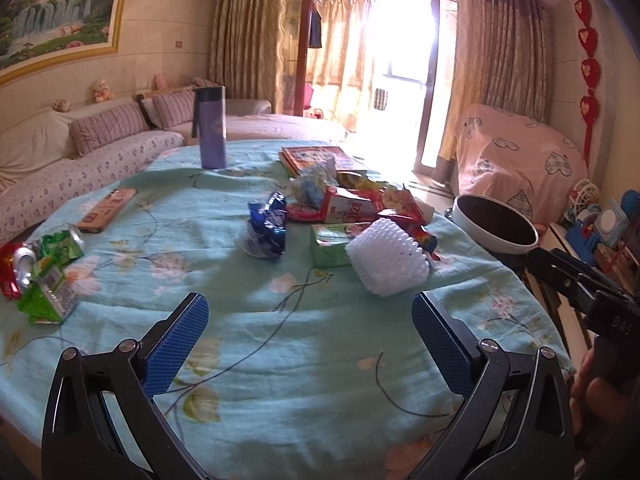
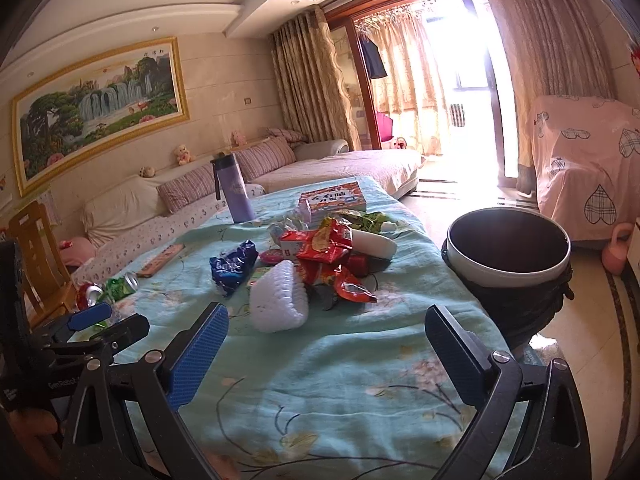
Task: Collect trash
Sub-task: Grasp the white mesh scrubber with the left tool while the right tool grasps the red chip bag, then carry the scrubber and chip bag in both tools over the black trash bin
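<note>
White foam net (image 2: 278, 304) lies nearest the bin (image 2: 508, 276). Both grippers, left (image 1: 310, 330) and right (image 2: 326, 338), gape wide, empty. Nothing is collected yet; the right one should close on it.

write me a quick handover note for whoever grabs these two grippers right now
Left gripper: open, empty, above the near tablecloth.
Right gripper: open, empty, facing the white foam net.
Trash on the table: central wrapper pile, blue wrapper, crushed cans and green packets at the left edge.
Bin stands off the table's right edge; nothing visible inside.
Done: nothing collected yet. Left: all of it.
</note>
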`<state>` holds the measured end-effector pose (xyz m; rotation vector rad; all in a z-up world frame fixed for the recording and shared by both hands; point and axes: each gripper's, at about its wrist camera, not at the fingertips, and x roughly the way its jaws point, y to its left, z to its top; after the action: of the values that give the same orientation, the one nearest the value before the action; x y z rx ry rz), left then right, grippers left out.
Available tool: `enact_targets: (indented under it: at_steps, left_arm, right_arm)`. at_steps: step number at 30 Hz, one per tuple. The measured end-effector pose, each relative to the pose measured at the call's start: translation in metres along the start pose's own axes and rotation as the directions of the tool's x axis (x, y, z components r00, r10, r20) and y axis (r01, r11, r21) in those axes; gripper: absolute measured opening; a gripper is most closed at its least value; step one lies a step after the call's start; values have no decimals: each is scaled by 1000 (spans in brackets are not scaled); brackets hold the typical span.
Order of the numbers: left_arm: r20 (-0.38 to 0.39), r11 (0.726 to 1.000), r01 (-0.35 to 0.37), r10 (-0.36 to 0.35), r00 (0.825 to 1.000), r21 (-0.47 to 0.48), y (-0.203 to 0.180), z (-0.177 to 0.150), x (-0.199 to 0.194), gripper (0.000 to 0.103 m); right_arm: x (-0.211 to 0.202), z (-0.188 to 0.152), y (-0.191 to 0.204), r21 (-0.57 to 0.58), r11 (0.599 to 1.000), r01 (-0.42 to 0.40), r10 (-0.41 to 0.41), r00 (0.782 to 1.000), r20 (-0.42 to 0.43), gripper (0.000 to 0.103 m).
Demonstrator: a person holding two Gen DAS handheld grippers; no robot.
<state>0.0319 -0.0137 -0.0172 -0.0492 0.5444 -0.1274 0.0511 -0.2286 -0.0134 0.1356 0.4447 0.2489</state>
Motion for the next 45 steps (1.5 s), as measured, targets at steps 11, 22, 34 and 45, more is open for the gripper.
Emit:
enact_targets:
  at_steps: [11,22,34,45]
  left_arm:
    - [-135,995,104,-103,985,-4,-22,18,62,102]
    - [-236,985,170,-165,958,5,-35,22,110,79]
    - [-302,944,329,-310,902,12,-54,13,117,7]
    - [-256,929,368,-349,901,27,-63,15,80,5]
  right_arm:
    - [79,7,-30,37,995,-97,103,968,-230,60]
    - [141,18,-30,23,987,-160,158,926,-342,31]
    - [145,13,-36,51,981,-187,193,912,-361,1]
    - [75,8,-65,116,984,-137,166,942,-293,0]
